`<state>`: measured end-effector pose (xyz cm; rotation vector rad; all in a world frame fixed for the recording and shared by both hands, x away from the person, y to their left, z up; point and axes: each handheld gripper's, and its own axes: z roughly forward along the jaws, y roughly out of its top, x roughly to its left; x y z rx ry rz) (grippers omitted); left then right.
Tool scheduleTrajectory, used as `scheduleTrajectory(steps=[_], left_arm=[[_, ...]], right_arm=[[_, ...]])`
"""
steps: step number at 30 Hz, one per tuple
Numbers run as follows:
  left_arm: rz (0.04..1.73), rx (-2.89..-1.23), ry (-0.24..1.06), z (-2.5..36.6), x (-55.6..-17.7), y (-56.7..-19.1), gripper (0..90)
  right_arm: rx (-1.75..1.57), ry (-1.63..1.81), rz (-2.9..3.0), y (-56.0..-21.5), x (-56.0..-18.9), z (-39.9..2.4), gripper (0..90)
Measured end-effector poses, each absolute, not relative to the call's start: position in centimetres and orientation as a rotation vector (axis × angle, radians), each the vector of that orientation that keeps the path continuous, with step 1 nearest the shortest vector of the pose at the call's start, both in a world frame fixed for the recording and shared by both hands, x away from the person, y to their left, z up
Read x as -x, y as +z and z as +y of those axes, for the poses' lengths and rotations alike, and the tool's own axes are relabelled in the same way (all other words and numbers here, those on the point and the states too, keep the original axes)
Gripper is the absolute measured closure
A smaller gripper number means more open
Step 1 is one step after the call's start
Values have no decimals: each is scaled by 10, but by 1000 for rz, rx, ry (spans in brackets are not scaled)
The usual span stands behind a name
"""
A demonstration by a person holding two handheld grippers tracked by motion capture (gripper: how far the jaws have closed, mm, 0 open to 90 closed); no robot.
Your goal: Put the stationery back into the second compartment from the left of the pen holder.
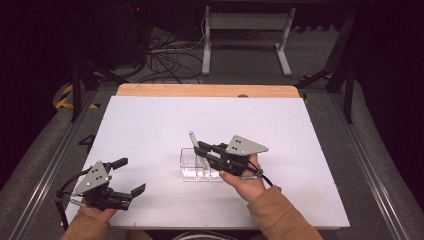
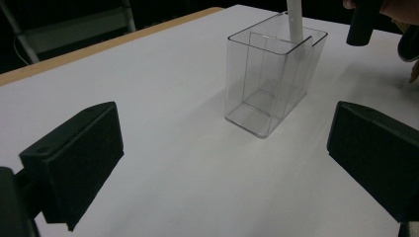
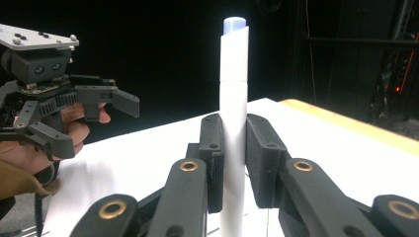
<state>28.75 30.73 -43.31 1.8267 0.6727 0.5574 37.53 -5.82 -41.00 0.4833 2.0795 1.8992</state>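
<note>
A clear glossy plastic box (image 2: 272,84) stands on the matt white board (image 1: 150,130), edged by bare wood (image 1: 205,90).

White marker (image 3: 233,98), blue tip up, upright in clear box (image 2: 269,84), mid-table.

Right gripper (image 1: 199,148): held in the right hand (image 1: 245,181) mid-table, pointing left in the high view, jaws level and clamped tight, grey plate on top. Left gripper (image 1: 131,176): held in the left hand (image 1: 95,212) near the table's front-left corner, just above the surface, pointing right, jaws spread wide with nothing between them. Both forearms enter from the bottom edge.
</note>
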Motion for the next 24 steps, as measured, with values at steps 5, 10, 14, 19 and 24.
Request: scheduleTrajectory(steps=[5, 10, 14, 19, 24], left_arm=[[675, -1828, 551, 307, -287, -433, 15], [677, -1827, 551, 307, -287, -433, 15], [678, -1829, 549, 306, -288, -434, 15], [677, -1827, 551, 306, -288, -433, 15], [675, -1829, 552, 306, -289, -433, 14]], right_arm=[[-529, 1893, 2111, -416, -377, -60, 789], [-563, 1871, 2136, -419, -377, -62, 789], [-581, 1860, 2152, -421, -376, -63, 782], [-581, 1808, 2139, -419, -375, -64, 524], [-544, 1755, 2109, -411, -371, -67, 329]])
